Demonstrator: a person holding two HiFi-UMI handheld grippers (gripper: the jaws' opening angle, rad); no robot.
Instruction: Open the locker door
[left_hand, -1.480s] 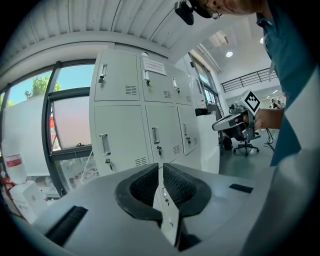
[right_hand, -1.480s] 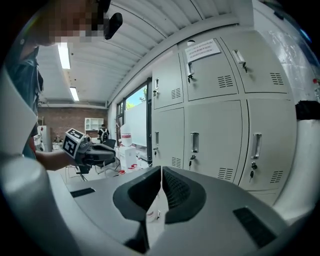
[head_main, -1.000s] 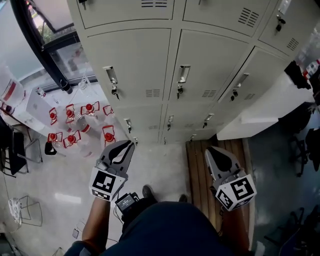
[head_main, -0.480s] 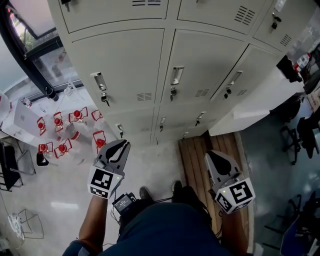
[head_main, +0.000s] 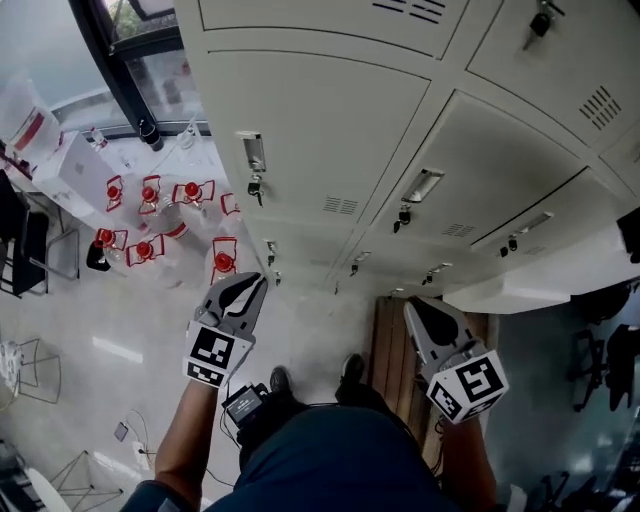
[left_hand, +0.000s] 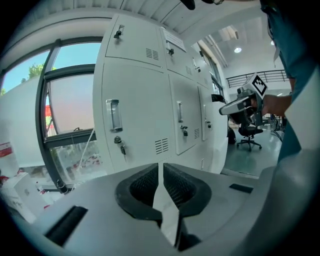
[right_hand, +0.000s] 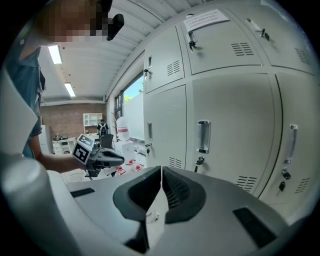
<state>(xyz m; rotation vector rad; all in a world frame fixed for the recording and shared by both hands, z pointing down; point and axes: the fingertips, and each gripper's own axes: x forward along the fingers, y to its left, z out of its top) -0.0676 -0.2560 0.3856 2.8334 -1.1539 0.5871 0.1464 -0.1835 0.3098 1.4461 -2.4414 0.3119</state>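
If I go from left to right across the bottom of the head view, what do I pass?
Red-capped bottles → left gripper → person's shoes → right gripper

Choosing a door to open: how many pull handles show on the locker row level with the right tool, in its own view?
3. Left handle, middle handle, right handle near the picture's edge; more may lie out of frame.

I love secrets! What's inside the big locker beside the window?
Nothing inside shows: the locker door is shut. Only its handle, hanging key and vent slots are visible.
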